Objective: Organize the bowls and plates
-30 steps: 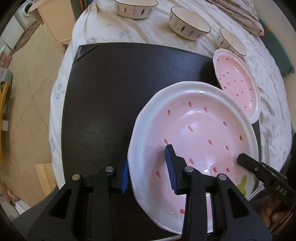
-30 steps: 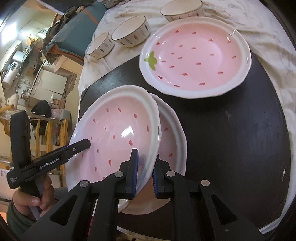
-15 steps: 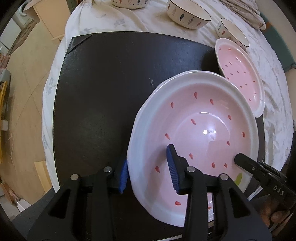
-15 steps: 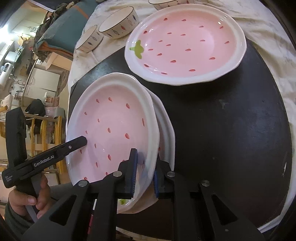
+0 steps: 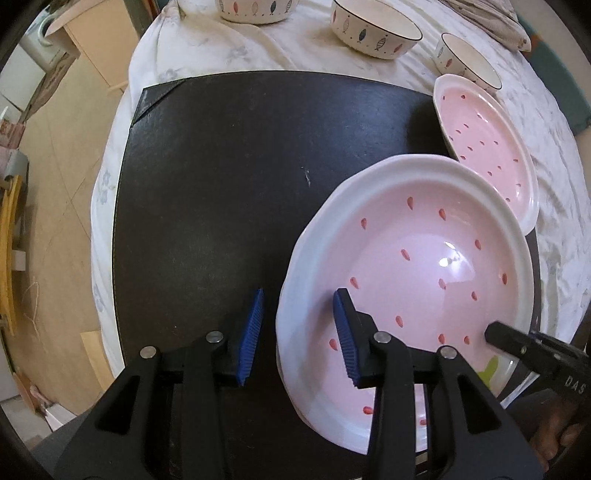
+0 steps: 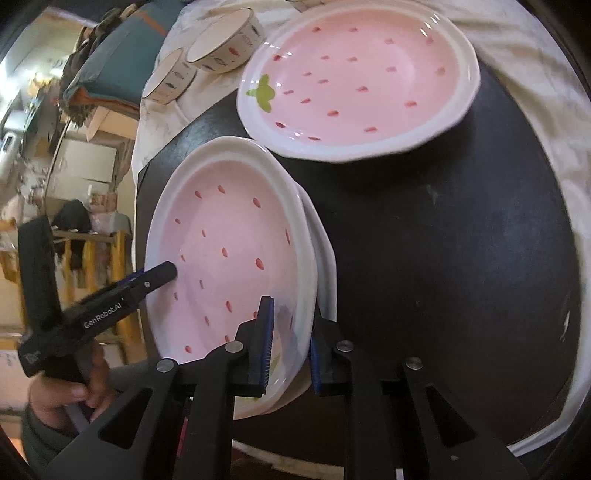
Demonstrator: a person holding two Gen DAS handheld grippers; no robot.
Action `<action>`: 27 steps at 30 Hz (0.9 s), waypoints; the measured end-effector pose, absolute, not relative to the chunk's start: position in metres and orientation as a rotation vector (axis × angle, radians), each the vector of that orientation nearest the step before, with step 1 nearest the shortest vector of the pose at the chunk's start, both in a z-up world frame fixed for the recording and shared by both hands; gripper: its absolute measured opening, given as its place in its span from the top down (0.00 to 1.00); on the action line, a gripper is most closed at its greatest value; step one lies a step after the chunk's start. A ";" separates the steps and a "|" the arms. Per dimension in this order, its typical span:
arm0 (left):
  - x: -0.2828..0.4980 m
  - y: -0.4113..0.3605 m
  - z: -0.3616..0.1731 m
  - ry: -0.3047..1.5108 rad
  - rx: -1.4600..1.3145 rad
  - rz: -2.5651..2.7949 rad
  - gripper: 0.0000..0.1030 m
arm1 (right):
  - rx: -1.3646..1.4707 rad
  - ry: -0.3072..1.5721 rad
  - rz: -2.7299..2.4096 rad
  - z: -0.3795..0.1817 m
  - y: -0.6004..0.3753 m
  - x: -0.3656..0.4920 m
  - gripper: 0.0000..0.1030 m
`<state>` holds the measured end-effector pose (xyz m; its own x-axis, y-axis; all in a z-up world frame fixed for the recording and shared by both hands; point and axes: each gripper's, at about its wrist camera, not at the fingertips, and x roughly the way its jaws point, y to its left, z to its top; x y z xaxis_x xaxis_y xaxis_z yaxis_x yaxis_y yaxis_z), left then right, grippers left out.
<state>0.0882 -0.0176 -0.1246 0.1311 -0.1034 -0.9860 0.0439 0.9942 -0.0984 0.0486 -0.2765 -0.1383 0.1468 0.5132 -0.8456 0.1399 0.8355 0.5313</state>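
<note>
A pink strawberry plate (image 5: 424, 266) (image 6: 229, 243) lies on a second matching plate (image 6: 327, 266), of which only a rim sliver shows. My left gripper (image 5: 299, 332) points down and is open. It straddles the top plate's left rim, its outer pad clear of the rim. My right gripper (image 6: 291, 350) holds the same plate's near rim, with its blue pads on both sides. A third strawberry plate (image 5: 487, 147) (image 6: 362, 74) rests at the mat's far edge.
Everything sits on a black mat (image 5: 221, 184) (image 6: 461, 258) over a white cloth. Three fish-pattern bowls (image 5: 373, 29) (image 5: 255, 7) (image 5: 469, 62) stand beyond the mat. The table's left edge drops to the floor (image 5: 55, 221). A hand (image 6: 62, 398) grips the left tool.
The top plate has sunk flatter onto the lower plate and covers more of it. My left gripper's outer pad has come off the rim. The right jaws stand slightly wider.
</note>
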 end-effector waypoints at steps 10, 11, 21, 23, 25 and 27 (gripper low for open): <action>0.089 -0.016 -0.127 1.434 -0.039 -0.106 0.64 | 0.548 1.417 0.274 -0.124 -0.284 0.041 0.82; 0.089 -0.016 -0.127 1.433 -0.036 -0.102 0.64 | 0.546 1.418 0.275 -0.124 -0.284 0.041 0.82; 0.086 -0.018 -0.124 1.415 -0.024 -0.088 0.64 | 0.494 1.376 0.207 -0.116 -0.296 0.039 0.81; 0.085 -0.020 -0.124 1.409 -0.005 -0.087 0.61 | 0.472 1.361 0.193 -0.117 -0.295 0.040 0.81; 0.083 -0.026 -0.124 1.394 0.051 -0.077 0.52 | 0.429 1.364 0.195 -0.117 -0.290 0.041 0.81; 0.083 -0.026 -0.125 1.389 0.062 -0.065 0.47 | 0.408 1.375 0.194 -0.121 -0.287 0.041 0.81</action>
<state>0.0827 -0.0262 -0.1248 0.1798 -0.0092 -0.9837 0.0826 0.9966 0.0058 0.0409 -0.2872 -0.1211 0.1925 0.3683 -0.9095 0.1019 0.9144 0.3919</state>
